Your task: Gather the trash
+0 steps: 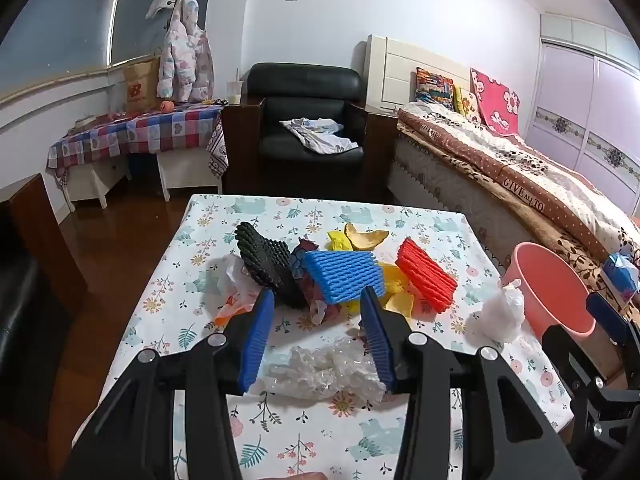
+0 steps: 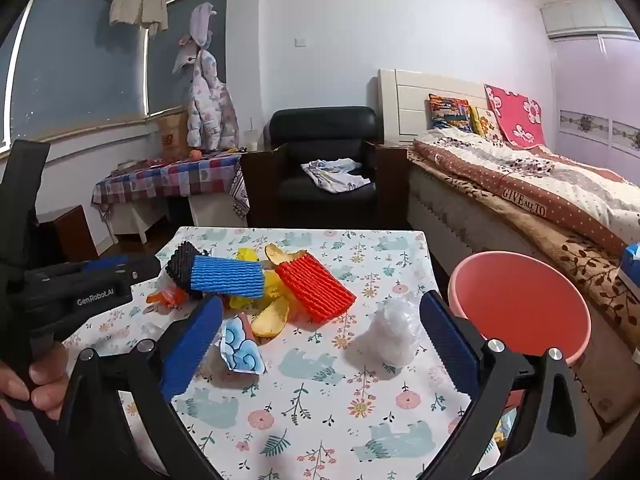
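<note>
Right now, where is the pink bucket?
The pink bucket stands off the table's right edge, beside the bed, just past the white plastic wad.

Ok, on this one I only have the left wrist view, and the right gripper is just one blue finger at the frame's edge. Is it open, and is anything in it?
Observer: In the right wrist view the right gripper is wide open and holds nothing. The white crumpled plastic lies on the table ahead of it, in line with the gap between its fingers, untouched.
Operator: And the pink basin? I only see it from the side.
Observer: The right wrist view looks into the pink basin. No trash shows in the part of its inside that is in view; the near bottom is hidden behind the gripper.
</note>
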`<act>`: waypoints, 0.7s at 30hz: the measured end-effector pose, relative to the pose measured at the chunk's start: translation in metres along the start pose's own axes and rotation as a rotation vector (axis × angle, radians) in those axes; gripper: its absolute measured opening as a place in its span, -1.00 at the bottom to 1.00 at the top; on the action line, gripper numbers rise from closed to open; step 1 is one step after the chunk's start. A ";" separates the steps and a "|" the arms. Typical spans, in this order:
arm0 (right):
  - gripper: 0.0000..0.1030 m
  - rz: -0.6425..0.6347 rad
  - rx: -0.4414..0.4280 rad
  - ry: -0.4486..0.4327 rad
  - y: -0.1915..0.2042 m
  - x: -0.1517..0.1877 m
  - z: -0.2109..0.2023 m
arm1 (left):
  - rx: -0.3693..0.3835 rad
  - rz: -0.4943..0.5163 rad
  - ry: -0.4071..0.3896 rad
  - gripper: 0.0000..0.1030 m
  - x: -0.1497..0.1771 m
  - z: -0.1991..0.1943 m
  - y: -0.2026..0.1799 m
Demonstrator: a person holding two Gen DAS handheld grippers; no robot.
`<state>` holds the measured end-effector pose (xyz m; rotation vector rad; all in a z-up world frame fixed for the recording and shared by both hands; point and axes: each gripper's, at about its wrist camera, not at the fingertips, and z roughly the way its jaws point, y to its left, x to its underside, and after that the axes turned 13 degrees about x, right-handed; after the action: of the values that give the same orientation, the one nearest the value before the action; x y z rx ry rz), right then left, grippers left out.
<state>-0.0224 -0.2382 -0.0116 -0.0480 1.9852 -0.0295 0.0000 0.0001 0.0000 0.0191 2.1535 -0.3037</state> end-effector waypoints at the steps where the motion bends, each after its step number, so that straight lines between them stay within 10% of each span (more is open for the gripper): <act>1: 0.93 -0.003 -0.002 0.002 0.002 0.000 0.000 | 0.000 0.000 0.000 -0.13 0.000 0.000 0.000; 21: 0.93 0.074 0.042 0.011 -0.013 -0.002 0.001 | -0.001 -0.001 0.008 -0.13 0.000 0.000 0.000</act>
<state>-0.0206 -0.2515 -0.0091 0.0524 1.9948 -0.0237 0.0003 0.0000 -0.0002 0.0187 2.1621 -0.3030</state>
